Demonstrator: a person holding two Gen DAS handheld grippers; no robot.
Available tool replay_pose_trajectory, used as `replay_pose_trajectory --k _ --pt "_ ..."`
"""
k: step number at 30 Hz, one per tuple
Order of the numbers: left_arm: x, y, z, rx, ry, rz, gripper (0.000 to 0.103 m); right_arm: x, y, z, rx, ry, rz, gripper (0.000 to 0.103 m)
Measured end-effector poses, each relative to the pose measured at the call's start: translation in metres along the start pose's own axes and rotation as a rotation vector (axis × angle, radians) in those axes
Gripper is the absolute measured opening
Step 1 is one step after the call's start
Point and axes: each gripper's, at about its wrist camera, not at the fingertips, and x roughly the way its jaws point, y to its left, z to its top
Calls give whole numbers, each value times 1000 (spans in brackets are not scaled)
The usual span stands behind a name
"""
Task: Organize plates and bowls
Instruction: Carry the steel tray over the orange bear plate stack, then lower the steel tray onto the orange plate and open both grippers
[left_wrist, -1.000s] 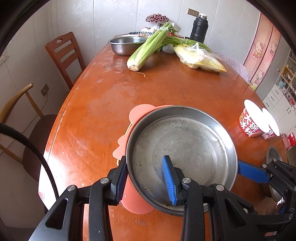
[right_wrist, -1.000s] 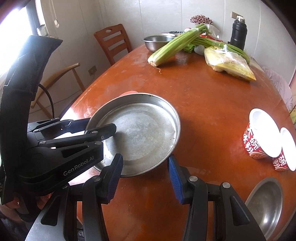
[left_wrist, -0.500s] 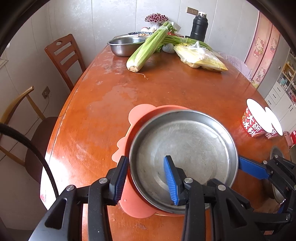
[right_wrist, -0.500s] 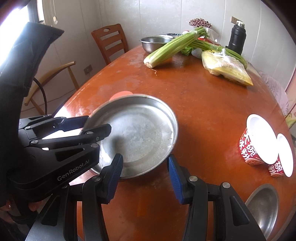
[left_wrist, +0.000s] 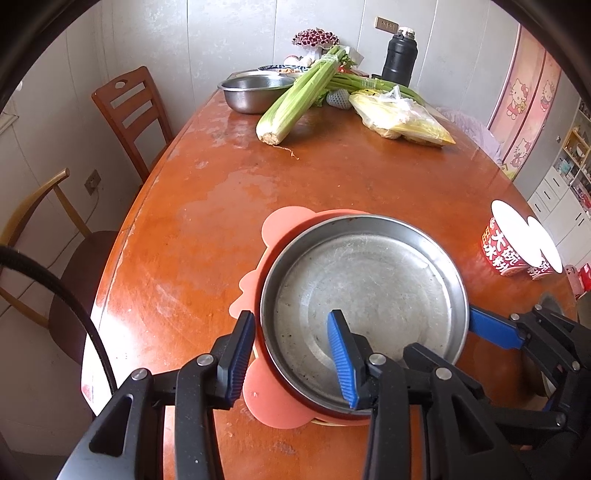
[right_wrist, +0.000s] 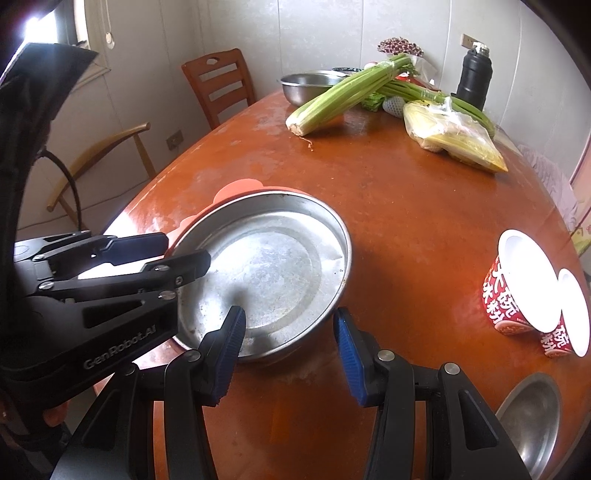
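The steel plate (left_wrist: 364, 291) is seen seated in the pink dish (left_wrist: 284, 229) at the table's (left_wrist: 192, 221) near left. Its rim is straddled by the left gripper (left_wrist: 291, 354), whose jaws have just been easing apart, pads seemingly not pressing. The right gripper (right_wrist: 288, 354) hangs parted and empty. A steel bowl (right_wrist: 532, 417) near right and paper bowls (right_wrist: 517, 288) remain ungathered.

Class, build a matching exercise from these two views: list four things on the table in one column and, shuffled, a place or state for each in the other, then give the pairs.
1 steel pan
2 celery
3 noodle cups
4 black flask

A lying on its side
B stacked on pink plate
C tilted, white lids showing
D upright at table's far end

Pairs: 1-B, 2-A, 3-C, 4-D
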Motion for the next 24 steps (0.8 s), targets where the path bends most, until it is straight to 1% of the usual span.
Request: replay_pose_trajectory --k 5,12,24 --pt "-5 2 0 -1 -12 4 42 1 1 1 -8 -7 -23 51" --pt "-9 6 -1 -11 -21 3 44 -3 -2 3 2 -27 -27 51" --pt "-24 22 -3 -71 -38 -11 55 -21 -13 7 36 -67 -24 51"
